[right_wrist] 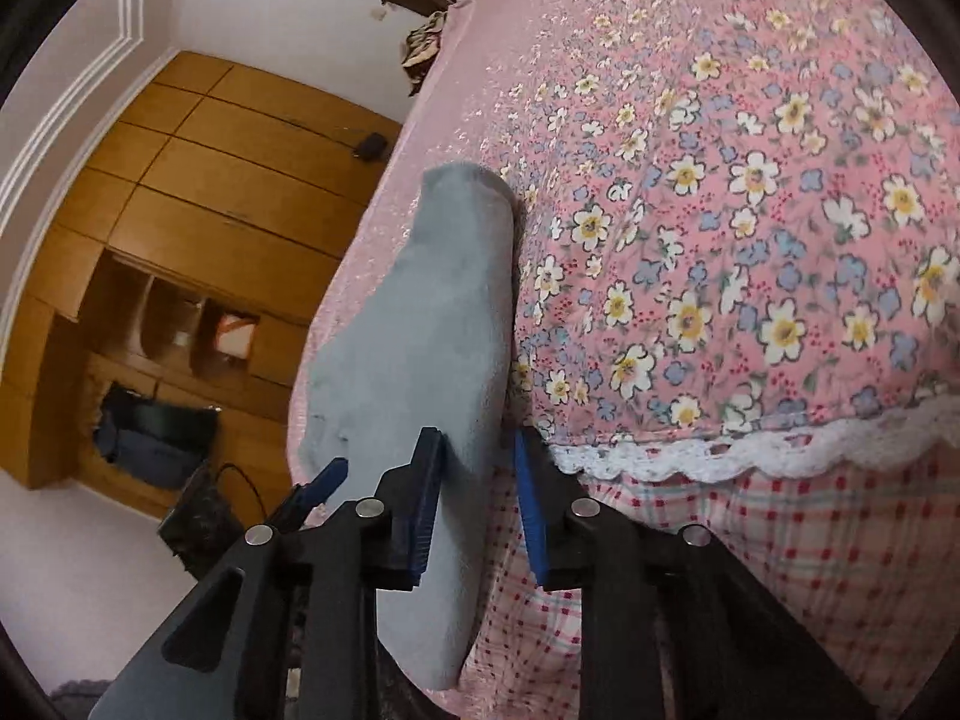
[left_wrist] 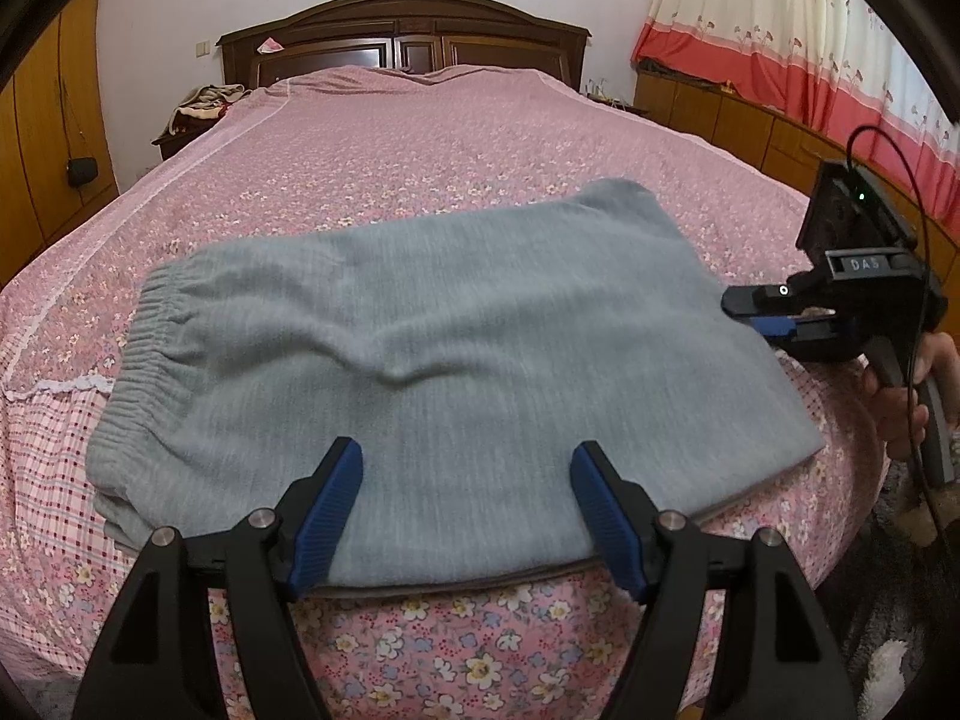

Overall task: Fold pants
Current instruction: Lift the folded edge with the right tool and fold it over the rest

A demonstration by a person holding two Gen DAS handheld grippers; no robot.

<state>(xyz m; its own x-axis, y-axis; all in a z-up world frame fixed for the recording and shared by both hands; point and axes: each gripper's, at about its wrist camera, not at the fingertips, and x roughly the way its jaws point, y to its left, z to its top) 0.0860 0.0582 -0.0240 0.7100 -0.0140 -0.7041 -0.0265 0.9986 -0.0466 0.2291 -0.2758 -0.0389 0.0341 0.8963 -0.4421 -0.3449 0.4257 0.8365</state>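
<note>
Grey knit pants [left_wrist: 432, 360] with a gathered elastic waistband [left_wrist: 135, 348] lie folded into a flat rectangle near the foot of a bed covered by a pink floral bedspread [left_wrist: 390, 138]; the waistband faces the left side of the left wrist view, and the near edge hangs just over the bed's rim.

The left gripper [left_wrist: 467, 516] hovers at that near edge, its blue-padded fingers [left_wrist: 327, 516] spread wide apart over the cloth, holding nothing.

The right gripper [right_wrist: 474, 510] sits at the pants' right-hand edge. In its own view the blue pads [right_wrist: 423, 510] stand apart with the folded edge of the grey fabric between them; one pad touches the cloth, the other stands clear of it, so it is not clamped.

In the left wrist view, the right gripper's black body carries a small label [left_wrist: 864, 264] reading "DAS", with a green light above it.

A dark wooden headboard [left_wrist: 402, 36] stands at the far end.
</note>
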